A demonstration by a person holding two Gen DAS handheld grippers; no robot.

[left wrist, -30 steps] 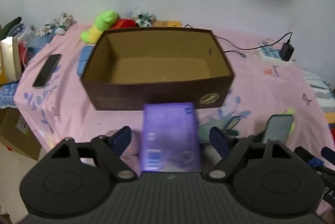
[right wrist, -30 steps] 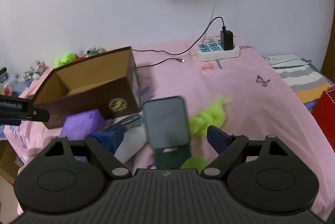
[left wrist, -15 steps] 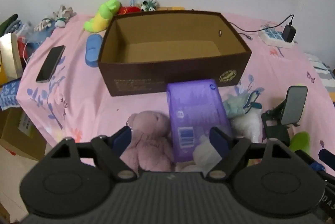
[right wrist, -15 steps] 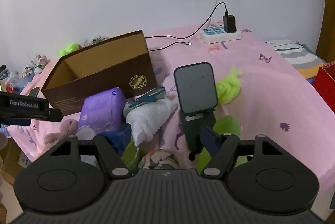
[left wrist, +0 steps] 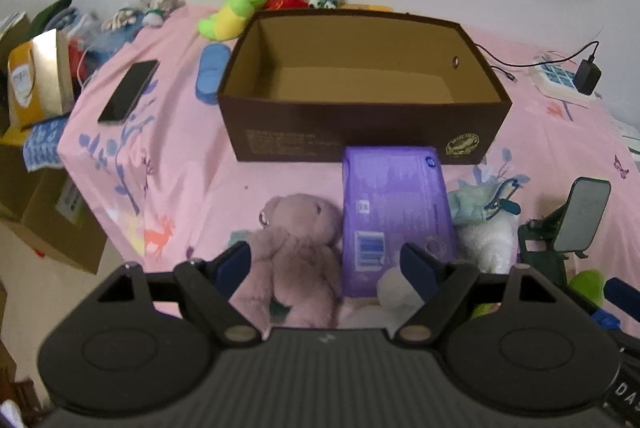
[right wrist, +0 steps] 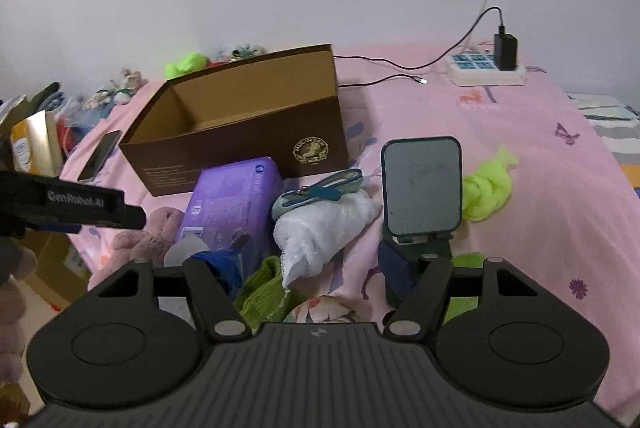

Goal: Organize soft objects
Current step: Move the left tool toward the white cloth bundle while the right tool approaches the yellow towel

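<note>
The soft things lie heaped on the pink bedsheet (left wrist: 180, 164) in front of the empty brown cardboard box (left wrist: 360, 144): a mauve teddy bear (left wrist: 296, 248) flat on its back, a purple soft pack (left wrist: 394, 204) touching the box's front wall, a white fluffy cloth (right wrist: 324, 224) just beside it with a teal clip (right wrist: 320, 190) on top; the left gripper (left wrist: 326, 264) hovers over the bear and the pack with its jaws spread wide and nothing pinched; the right gripper (right wrist: 310, 264) hangs over a green knitted piece (right wrist: 264, 292) and the white cloth, jaws likewise spread, pinching nothing. Only the left wrist view shows the whole floor of the box, bare, and a green and yellow plush (left wrist: 234, 12) behind it, a black phone (left wrist: 128, 90) lying flat, a blue pouch (left wrist: 210, 76); only the right wrist view shows a neon-green scrap (right wrist: 490, 188) beyond the tablet stand (right wrist: 422, 196) and the whole power strip (right wrist: 484, 68) with its black charger. The box's gold round emblem seems to read "MULINSEN" in the right view; the left gripper's side there bears "GenRobot.AI"; the small print on the pack is too blurred to read.
</note>
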